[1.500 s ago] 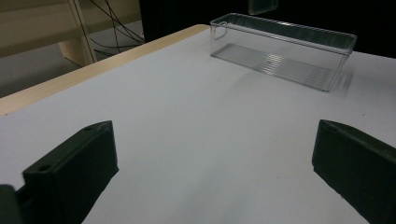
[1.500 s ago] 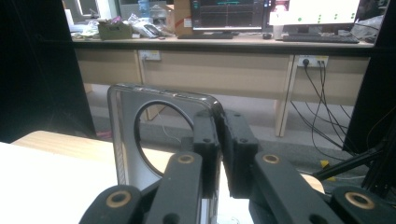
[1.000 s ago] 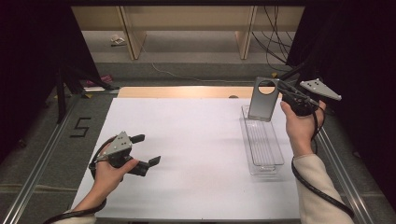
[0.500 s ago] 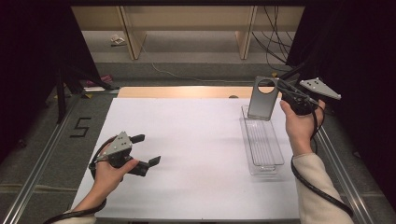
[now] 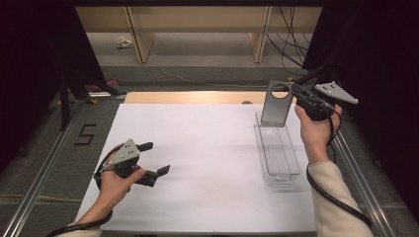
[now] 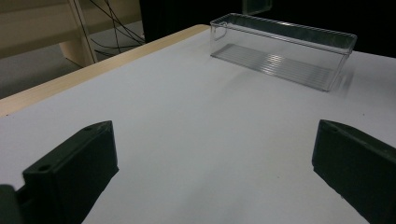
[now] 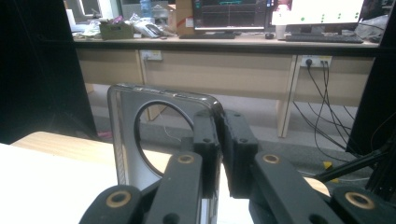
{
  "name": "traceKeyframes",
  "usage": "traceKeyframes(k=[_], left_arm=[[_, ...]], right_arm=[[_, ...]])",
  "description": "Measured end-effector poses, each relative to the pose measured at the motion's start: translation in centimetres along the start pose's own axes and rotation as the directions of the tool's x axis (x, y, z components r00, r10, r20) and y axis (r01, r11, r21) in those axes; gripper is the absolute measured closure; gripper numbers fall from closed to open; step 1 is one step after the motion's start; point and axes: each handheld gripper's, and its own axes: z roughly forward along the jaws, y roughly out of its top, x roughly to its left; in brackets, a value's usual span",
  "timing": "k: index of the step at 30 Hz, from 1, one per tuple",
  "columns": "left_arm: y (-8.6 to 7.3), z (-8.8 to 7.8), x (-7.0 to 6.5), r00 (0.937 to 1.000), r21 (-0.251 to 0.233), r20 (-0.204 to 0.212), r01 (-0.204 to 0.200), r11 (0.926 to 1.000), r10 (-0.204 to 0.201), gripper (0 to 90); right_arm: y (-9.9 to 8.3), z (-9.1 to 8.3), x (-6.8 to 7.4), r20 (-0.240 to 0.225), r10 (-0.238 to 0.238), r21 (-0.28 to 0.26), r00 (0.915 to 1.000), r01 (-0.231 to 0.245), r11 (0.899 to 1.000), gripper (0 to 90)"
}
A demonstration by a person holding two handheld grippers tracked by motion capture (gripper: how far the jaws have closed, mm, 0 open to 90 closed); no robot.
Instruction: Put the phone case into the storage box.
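The left tongs point(image 5: 154, 159) rest low over the white sheet point(image 5: 207, 163), jaws spread wide with nothing between them; the sheet shows bare between the two black jaws in the left gripper view. They are well apart from the work, so little can go wrong there unless they swing in and bump the bin.

Farther off, the right tongs point(image 5: 295, 92) are clamped nearly shut on a phone case point(image 5: 275, 103), biting one thin side edge near the round camera hole. The case hangs upright, its lower end just above or touching the far end of the clear bin point(image 5: 291, 168); which, I cannot tell. In the right gripper view the jaws pinch only the case's rim point(image 7: 212, 126).

That narrow bite is my main worry: I judge the case could pivot or slip out if tilted or pressed down. If the lower edge catches the bin's end wall, the light bin may slide or tip on the sheet. Released from this upright pose, the case would likely topple and could fall outside the bin towards the table's far edge point(image 5: 197, 97).
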Motion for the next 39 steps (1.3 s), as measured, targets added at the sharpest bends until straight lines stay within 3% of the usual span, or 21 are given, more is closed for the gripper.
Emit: traceKeyframes(k=[39], left_arm=[[0.00, -0.03, -0.01, 1.0000, -0.002, -0.002, 0.001, 1.0000, -0.001, 0.0]], right_arm=[[-0.17, 0.58, -0.28, 0.011, -0.006, 0.003, 0.9999, 0.006, 1.000, 85.0]])
